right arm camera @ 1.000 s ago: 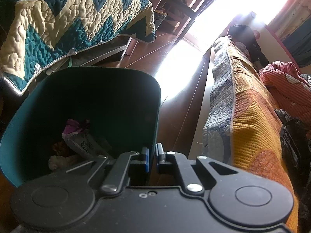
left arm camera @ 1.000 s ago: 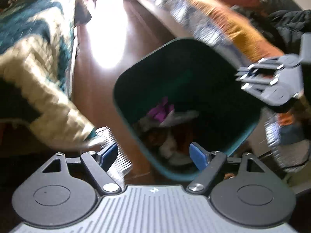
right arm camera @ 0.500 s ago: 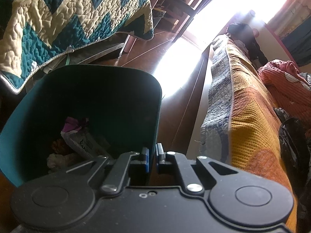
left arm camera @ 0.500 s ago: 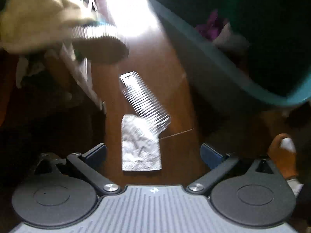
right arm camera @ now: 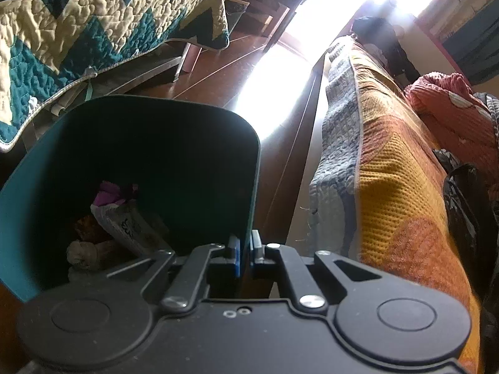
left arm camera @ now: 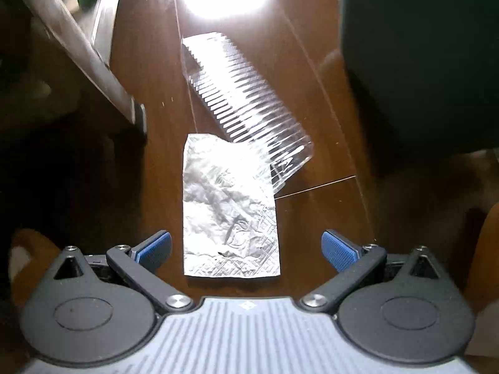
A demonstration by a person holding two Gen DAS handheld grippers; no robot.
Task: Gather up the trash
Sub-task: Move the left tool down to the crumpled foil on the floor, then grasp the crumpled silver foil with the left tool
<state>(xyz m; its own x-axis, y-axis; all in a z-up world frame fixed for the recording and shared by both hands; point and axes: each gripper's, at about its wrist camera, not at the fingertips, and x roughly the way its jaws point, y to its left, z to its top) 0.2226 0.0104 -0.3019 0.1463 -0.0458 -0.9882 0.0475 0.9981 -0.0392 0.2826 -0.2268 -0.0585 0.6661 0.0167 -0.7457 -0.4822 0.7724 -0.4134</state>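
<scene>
On the dark wooden floor (left arm camera: 327, 118), a crumpled silver foil wrapper (left arm camera: 229, 212) lies flat between the wide-apart blue pads of the left gripper (left arm camera: 246, 246), untouched. Just beyond it, overlapping its far right corner, lies a ribbed clear plastic cup (left arm camera: 240, 93) on its side. To the right, the right gripper (right arm camera: 245, 254) is clamped on the near rim of the teal trash bin (right arm camera: 34, 168), which holds wrappers.

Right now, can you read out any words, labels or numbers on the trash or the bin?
None can be read.
Silver foil wrapper: faint embossed marks, too blurred to read.
White packet in the teal bin: dark print, too small to read.
</scene>
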